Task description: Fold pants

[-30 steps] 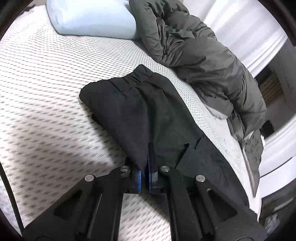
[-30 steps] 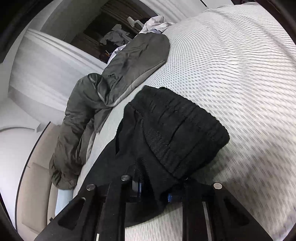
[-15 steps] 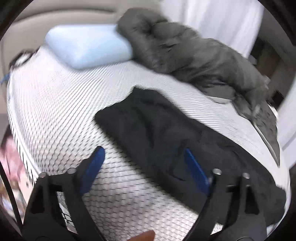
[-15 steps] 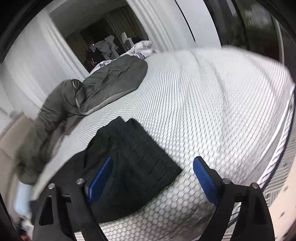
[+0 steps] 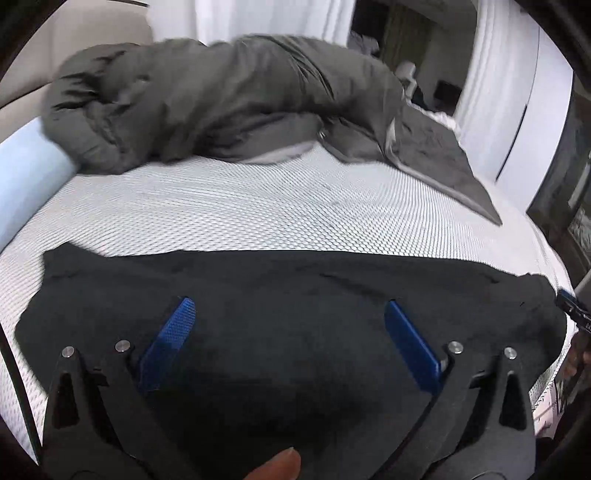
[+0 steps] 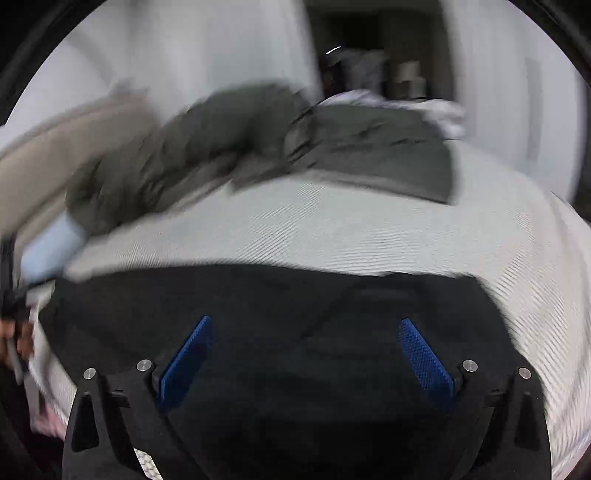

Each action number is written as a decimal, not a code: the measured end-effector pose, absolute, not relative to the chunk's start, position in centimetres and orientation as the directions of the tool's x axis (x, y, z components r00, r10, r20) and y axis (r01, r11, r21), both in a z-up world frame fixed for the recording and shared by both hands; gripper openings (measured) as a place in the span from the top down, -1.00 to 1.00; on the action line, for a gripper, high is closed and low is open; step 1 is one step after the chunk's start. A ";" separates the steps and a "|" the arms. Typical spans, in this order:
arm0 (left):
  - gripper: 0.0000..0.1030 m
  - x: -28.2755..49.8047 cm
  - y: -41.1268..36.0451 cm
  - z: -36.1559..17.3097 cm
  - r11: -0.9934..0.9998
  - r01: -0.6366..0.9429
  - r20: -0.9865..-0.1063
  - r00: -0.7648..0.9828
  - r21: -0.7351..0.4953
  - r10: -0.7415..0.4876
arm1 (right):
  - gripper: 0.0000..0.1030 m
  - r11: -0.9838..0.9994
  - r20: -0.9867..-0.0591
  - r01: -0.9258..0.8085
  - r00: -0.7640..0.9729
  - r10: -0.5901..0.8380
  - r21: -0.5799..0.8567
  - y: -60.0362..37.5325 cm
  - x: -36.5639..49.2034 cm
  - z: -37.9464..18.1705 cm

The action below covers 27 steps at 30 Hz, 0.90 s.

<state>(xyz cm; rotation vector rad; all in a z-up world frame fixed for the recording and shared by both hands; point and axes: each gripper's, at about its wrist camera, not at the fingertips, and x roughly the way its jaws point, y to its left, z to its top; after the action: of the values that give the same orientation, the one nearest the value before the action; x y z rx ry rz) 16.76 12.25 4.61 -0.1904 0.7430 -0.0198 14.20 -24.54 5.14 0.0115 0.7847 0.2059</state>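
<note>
A: Blue pads, spread wide. The left gripper (image 5: 286, 325) has just been opening its jaws, and they now stand apart over the black pants (image 5: 295, 295) with nothing pinched between them.

B: Same story on the other side. The right gripper (image 6: 304, 343) has its jaws flung open too, just been opening, and only dark cloth lies below the gap. No pad presses on anything.

A: So where are the pants?

B: Flat on the bed (image 5: 229, 206), a long black band running left to right across the near part of the white, dimpled cover. In the left wrist view the band reaches almost edge to edge.

A: In the right wrist view the pants (image 6: 258, 295) fill the lower middle, though that view is badly smeared. A faint diagonal fold line shows in the cloth near the right pad; hard to read more.

B: Further out, bare bed cover (image 6: 332, 229), then a rumpled grey jacket (image 5: 207, 103) sprawled along the far side, well apart from the pants.

A: A pale blue pillow (image 5: 26, 173) touches the jacket's left end. The right view catches it too (image 6: 51, 247).

B: A fingertip (image 5: 280, 465) peeks in at the bottom edge of the left view, and fingers (image 6: 16, 338) show at the left edge of the right one.

A: White curtains (image 5: 258, 16) hang behind.
</note>
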 end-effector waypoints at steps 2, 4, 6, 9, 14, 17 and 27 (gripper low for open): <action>-0.97 18.0 11.3 4.5 0.981 -0.035 -0.687 0.719 -0.189 -0.107 | -0.98 0.958 -0.714 -0.282 0.661 0.228 0.045 -21.1 16.1 5.2; -0.98 19.1 10.3 4.0 0.981 -0.017 -0.703 0.700 -0.194 -0.127 | -0.98 0.936 -0.743 -0.350 0.622 0.249 0.020 -18.4 18.0 4.6; -0.98 20.4 9.0 3.0 0.985 0.011 -0.729 0.671 -0.172 -0.135 | -0.98 0.920 -0.773 -0.391 0.585 0.246 -0.003 -16.2 19.3 3.7; -0.98 22.6 7.3 1.4 0.995 0.054 -0.779 0.619 -0.086 -0.101 | -0.98 0.893 -0.827 -0.450 0.512 0.233 -0.026 -13.2 21.7 1.5; -0.98 24.4 6.5 -0.5 0.998 0.056 -0.819 0.572 -0.005 -0.036 | -0.98 0.852 -0.866 -0.523 0.444 0.231 -0.040 -10.5 24.3 -0.4; -0.91 25.1 5.8 -1.7 0.996 0.083 -0.850 0.527 0.042 -0.008 | -0.96 0.849 -0.887 -0.527 0.401 0.230 -0.019 -9.5 25.6 -1.9; -0.74 25.5 7.4 -2.7 0.999 0.050 -0.870 0.493 0.020 -0.007 | 0.97 0.799 -0.868 -0.579 0.469 0.163 -0.163 -8.7 25.0 -2.2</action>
<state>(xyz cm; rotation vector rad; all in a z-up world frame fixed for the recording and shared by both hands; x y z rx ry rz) 25.50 7.43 -2.70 0.0448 1.0544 -0.0345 25.03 -8.67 -2.18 -0.4763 0.9855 0.4760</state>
